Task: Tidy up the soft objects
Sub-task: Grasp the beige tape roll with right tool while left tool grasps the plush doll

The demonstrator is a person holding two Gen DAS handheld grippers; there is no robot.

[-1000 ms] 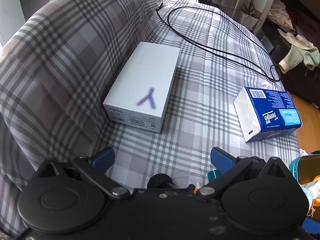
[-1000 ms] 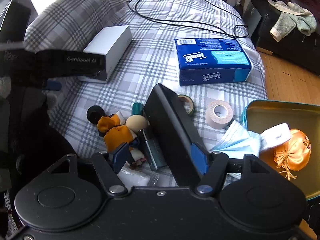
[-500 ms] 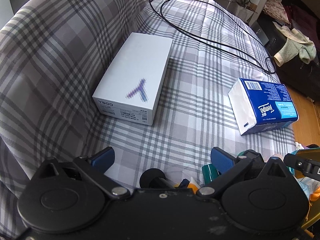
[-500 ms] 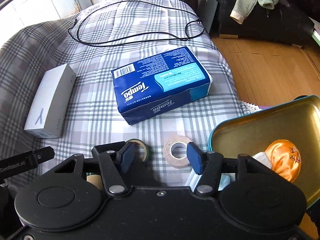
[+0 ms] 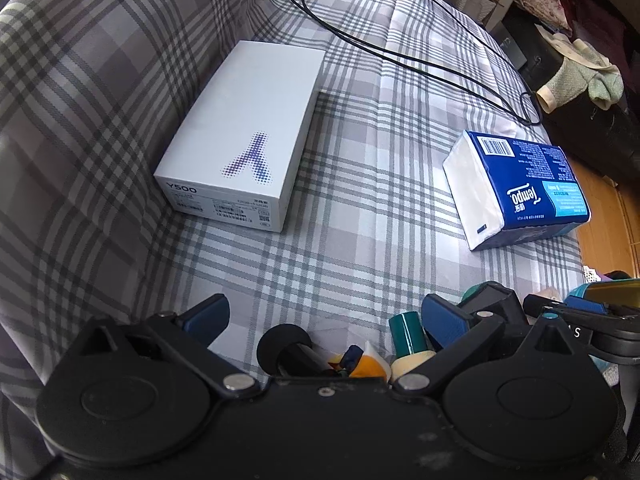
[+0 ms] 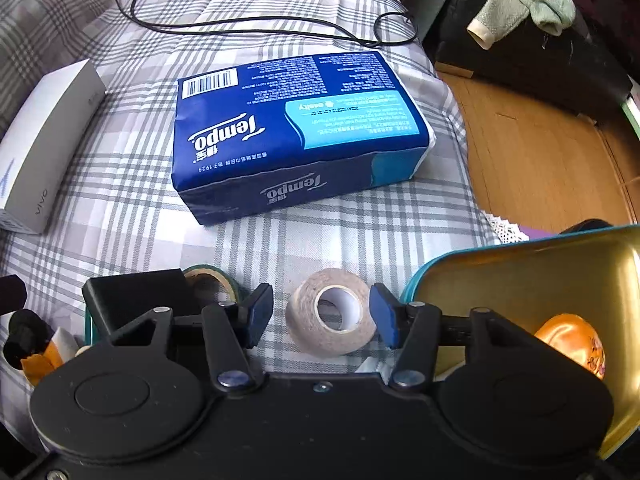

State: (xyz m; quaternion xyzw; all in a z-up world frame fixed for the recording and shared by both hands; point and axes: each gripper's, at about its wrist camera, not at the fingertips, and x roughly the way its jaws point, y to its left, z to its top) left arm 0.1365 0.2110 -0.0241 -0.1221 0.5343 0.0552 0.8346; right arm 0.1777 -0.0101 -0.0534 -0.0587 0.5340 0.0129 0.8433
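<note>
My right gripper (image 6: 321,315) is open, its blue pads on either side of a beige tape roll (image 6: 332,311) that lies on the plaid bed. A teal tin with a gold inside (image 6: 520,268) stands just right of it and holds an orange satin pouch (image 6: 572,340). A blue Tempo tissue pack (image 6: 288,128) lies beyond; it also shows in the left wrist view (image 5: 520,192). My left gripper (image 5: 324,316) is open and empty above small items: a black cap (image 5: 280,348), a teal tube (image 5: 408,332) and orange cloth (image 5: 364,364).
A white phone box (image 5: 244,136) lies against the plaid cushion at left. A black cable (image 5: 400,48) loops across the far bed. A green tape roll (image 6: 208,280) sits by a black part of the left gripper. The wooden floor (image 6: 540,152) drops off at right.
My right gripper has swung right, off the pile of small items, and come down around the beige tape roll. My left gripper has drifted a little forward over the small items.
</note>
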